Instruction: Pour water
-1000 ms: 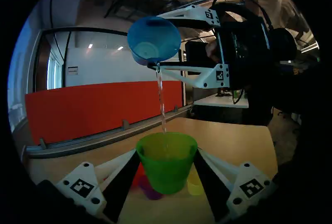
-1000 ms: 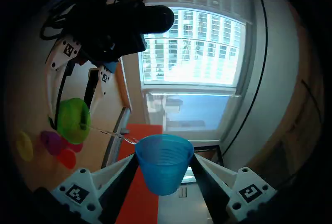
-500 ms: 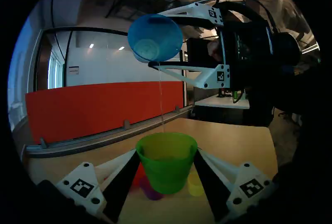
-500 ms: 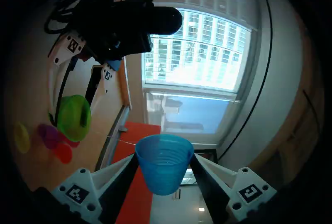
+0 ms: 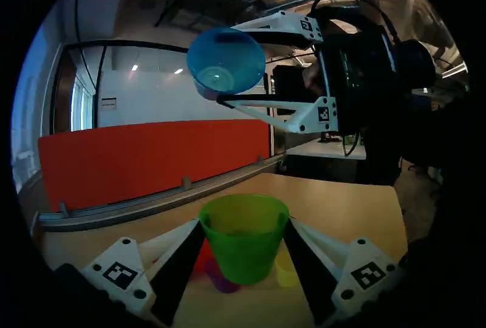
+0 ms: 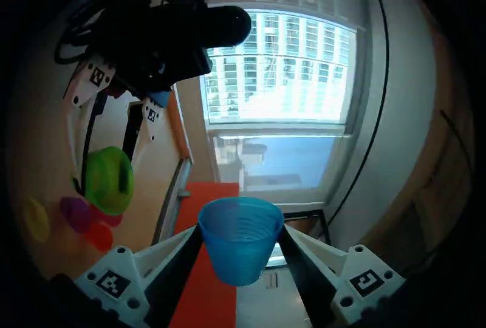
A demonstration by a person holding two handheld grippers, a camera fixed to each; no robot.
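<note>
My left gripper (image 5: 243, 249) is shut on a green cup (image 5: 244, 244), held upright above a wooden table (image 5: 340, 206). High above it, my right gripper (image 5: 231, 79) is shut on a blue cup (image 5: 225, 62) tipped on its side, mouth facing the camera, with no stream falling from it. In the right gripper view the blue cup (image 6: 240, 240) sits between my right gripper's fingers (image 6: 240, 249), and the green cup (image 6: 109, 180) shows at the left in the left gripper (image 6: 103, 176).
Small purple (image 5: 220, 276), red (image 5: 203, 255) and yellow (image 5: 284, 267) cups stand on the table under the green cup. An orange partition (image 5: 146, 158) with a grey rail runs behind the table. A bright window (image 6: 279, 97) lies beyond the blue cup.
The stream of water from the blue cup into the green cup thinned to a thread and has stopped. Both cups stay almost in place; the blue cup shifted slightly.
</note>
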